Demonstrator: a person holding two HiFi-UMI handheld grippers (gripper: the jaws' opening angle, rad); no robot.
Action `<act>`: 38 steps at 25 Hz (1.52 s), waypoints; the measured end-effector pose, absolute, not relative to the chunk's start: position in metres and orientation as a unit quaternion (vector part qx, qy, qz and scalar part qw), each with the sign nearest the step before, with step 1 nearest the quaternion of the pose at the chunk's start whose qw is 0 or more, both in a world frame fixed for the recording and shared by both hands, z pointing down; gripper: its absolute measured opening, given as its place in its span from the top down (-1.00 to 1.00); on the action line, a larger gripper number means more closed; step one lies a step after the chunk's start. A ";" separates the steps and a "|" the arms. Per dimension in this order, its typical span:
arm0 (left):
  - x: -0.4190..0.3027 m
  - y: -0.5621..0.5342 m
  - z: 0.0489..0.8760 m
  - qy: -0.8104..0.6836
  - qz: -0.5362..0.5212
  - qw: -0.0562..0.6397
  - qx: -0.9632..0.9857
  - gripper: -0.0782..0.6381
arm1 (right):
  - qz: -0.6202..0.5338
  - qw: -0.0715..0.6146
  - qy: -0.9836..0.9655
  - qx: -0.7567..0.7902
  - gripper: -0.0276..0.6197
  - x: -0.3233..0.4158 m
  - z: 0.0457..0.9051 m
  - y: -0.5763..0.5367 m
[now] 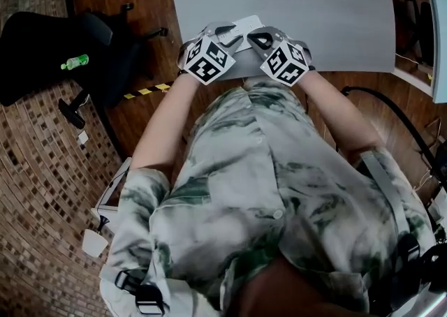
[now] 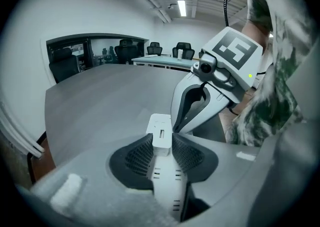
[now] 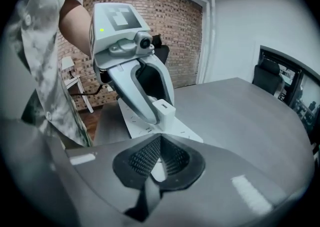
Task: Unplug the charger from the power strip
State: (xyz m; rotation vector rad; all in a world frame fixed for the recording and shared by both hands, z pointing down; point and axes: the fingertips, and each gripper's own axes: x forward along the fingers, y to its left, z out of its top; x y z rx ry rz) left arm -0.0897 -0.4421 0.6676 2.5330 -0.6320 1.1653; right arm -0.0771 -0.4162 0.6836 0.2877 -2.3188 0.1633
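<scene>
A white power strip (image 1: 242,26) lies on the grey table (image 1: 321,8) near its front edge. A white charger (image 2: 161,127) stands plugged into it, seen too in the right gripper view (image 3: 164,109). My left gripper (image 2: 161,143) straddles the strip (image 2: 167,191) with its dark pads (image 2: 137,156) on either side of the charger's base; the jaws stand open. My right gripper (image 3: 159,142) is shut, its tips meeting just above the strip (image 3: 145,123), nothing between them. In the head view both grippers, left (image 1: 225,35) and right (image 1: 260,38), meet over the strip.
A black office chair (image 1: 63,40) with a green bottle (image 1: 75,62) on it stands to the left on the floor. More chairs (image 2: 182,49) line the table's far end. A brick wall (image 3: 165,26) and a white chair (image 3: 75,88) show behind the left gripper.
</scene>
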 end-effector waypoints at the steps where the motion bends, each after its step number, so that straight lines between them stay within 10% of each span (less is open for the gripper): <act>1: -0.088 -0.443 0.666 -0.217 0.403 0.141 0.878 0.46 | 0.064 0.392 -0.911 0.110 0.90 -0.077 0.680 -0.416; 28: -0.150 -0.469 0.519 -0.320 0.266 0.121 0.901 0.48 | 0.034 0.438 -0.889 0.127 0.90 -0.075 0.680 -0.417; 38: -0.217 -0.339 0.461 -0.393 0.192 0.139 0.888 0.48 | 0.028 0.348 -0.920 0.179 0.90 -0.071 0.579 -0.347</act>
